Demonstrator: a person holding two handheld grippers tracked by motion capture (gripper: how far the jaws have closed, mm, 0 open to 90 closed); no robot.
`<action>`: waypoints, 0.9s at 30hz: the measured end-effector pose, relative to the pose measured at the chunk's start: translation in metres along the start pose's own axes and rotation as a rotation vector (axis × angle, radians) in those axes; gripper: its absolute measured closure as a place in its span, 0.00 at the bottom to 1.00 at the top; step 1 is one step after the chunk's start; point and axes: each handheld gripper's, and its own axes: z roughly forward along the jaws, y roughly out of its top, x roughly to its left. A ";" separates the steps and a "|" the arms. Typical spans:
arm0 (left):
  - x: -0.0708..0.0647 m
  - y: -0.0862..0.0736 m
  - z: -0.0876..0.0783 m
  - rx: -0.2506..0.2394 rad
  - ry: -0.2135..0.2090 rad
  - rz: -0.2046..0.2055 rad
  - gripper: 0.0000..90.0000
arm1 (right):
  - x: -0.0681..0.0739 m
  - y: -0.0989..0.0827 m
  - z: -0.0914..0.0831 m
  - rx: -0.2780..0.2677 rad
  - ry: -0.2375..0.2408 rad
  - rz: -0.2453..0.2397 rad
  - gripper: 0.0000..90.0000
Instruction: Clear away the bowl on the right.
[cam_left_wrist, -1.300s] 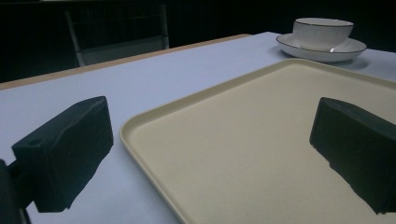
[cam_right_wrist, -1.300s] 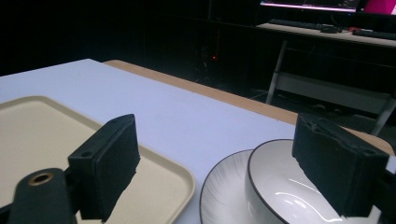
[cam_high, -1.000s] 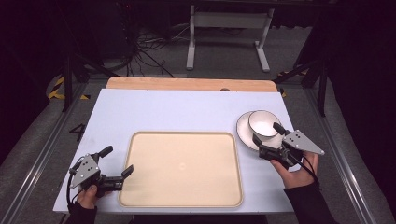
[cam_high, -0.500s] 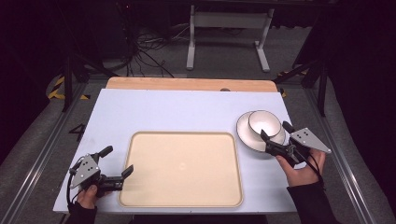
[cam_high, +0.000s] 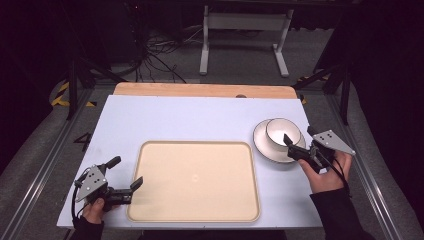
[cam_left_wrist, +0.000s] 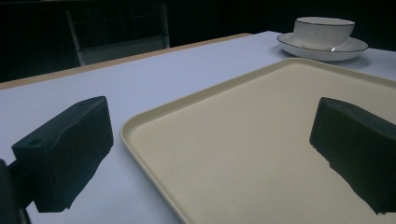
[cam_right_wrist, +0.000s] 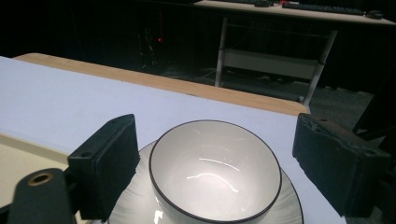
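Note:
A white bowl (cam_high: 282, 131) with a dark rim stands on a white saucer (cam_high: 263, 145) at the right of the table. My right gripper (cam_high: 298, 135) is open at the bowl's near right side. In the right gripper view the bowl (cam_right_wrist: 215, 172) sits between the spread jaws of that gripper (cam_right_wrist: 222, 140), with a gap on each side, on its saucer (cam_right_wrist: 289, 207). A beige tray (cam_high: 195, 144) lies bare in the middle. My left gripper (cam_high: 126, 172) rests open at the tray's near left corner. In the left gripper view, the left gripper (cam_left_wrist: 212, 140) straddles the tray rim (cam_left_wrist: 140, 122).
The pale blue tabletop (cam_high: 190, 117) has a wooden strip (cam_high: 200, 90) along its far edge. Beyond it are a dark floor with cables and a grey stand (cam_high: 242, 30). Metal rails run along both sides of the table.
My right gripper has moved forward, away from the person, until its open jaws flank the bowl. The left gripper, tray, bowl and saucer have stayed put.

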 end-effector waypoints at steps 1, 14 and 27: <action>0.000 0.000 0.000 -0.001 -0.001 0.000 0.00 | -0.002 0.001 0.002 0.002 0.009 0.010 0.16; 0.000 0.000 0.000 0.001 -0.002 0.000 0.00 | -0.020 0.005 0.019 0.065 -0.031 0.028 0.16; 0.000 0.000 0.000 0.003 -0.002 0.000 0.00 | -0.037 0.006 0.039 0.166 -0.036 0.084 0.18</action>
